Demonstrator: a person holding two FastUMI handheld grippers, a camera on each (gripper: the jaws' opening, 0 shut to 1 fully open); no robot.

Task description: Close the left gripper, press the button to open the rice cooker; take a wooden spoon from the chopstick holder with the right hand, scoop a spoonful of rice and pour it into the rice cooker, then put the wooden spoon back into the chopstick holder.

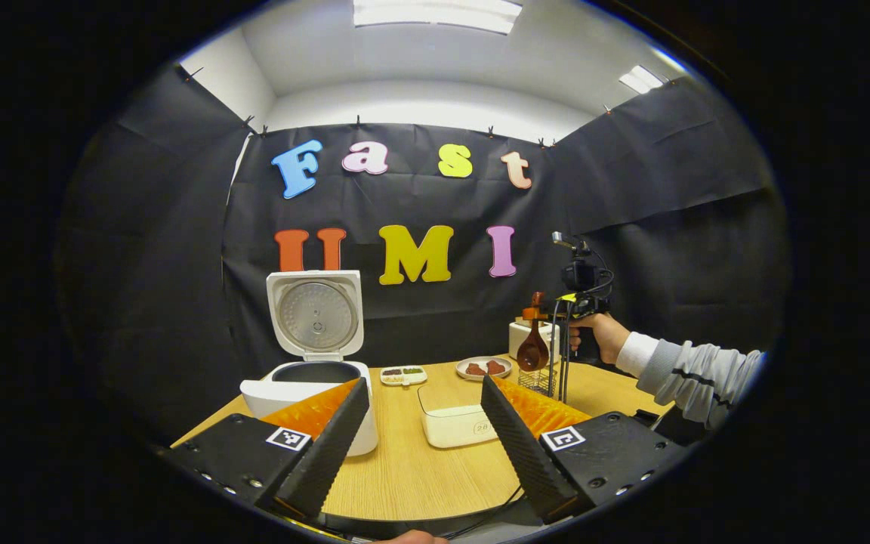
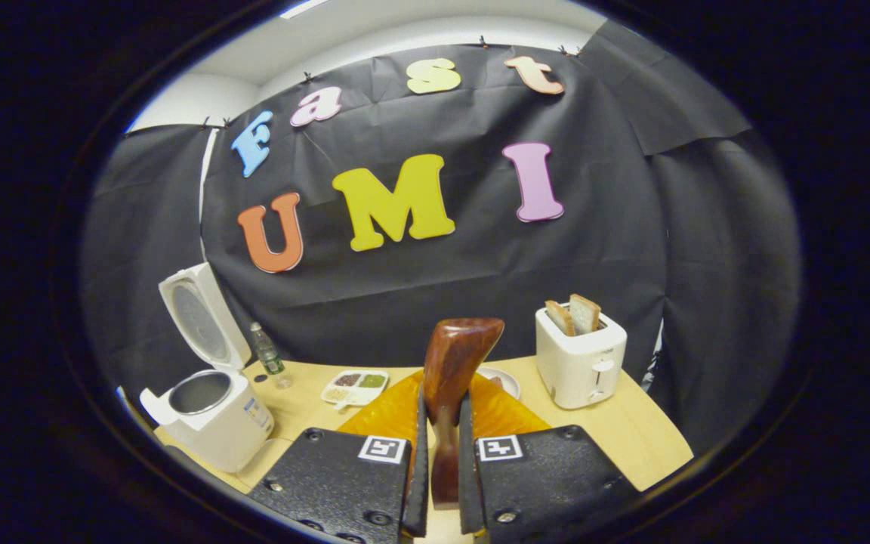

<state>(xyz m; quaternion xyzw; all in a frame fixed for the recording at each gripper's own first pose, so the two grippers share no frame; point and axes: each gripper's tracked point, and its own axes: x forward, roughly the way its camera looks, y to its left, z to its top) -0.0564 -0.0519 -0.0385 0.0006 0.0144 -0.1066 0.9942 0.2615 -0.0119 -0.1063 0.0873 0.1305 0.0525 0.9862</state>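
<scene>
Above the wire chopstick holder (image 1: pixel 539 380) at the far right of the table (image 1: pixel 405 468), the right gripper (image 2: pixel 442 423) has its two fingers pressed tight on the handle of the wooden spoon (image 2: pixel 454 363), whose bowl points up in the right gripper view and hangs down over the holder in the left gripper view. The rice cooker (image 1: pixel 314 378) stands with its lid raised and its pot exposed, so the button press looks done. The left gripper (image 1: pixel 424 431) waits wide open with nothing between its fingers, framing the white rice box (image 1: pixel 456 425) near the table's front. The step in hand seems to be carrying the spoon to that box. Lift it fully free of the wire rim first, then turn the wrist so the bowl meets the rice hollow side up, keeping the clamp firm against twisting.
</scene>
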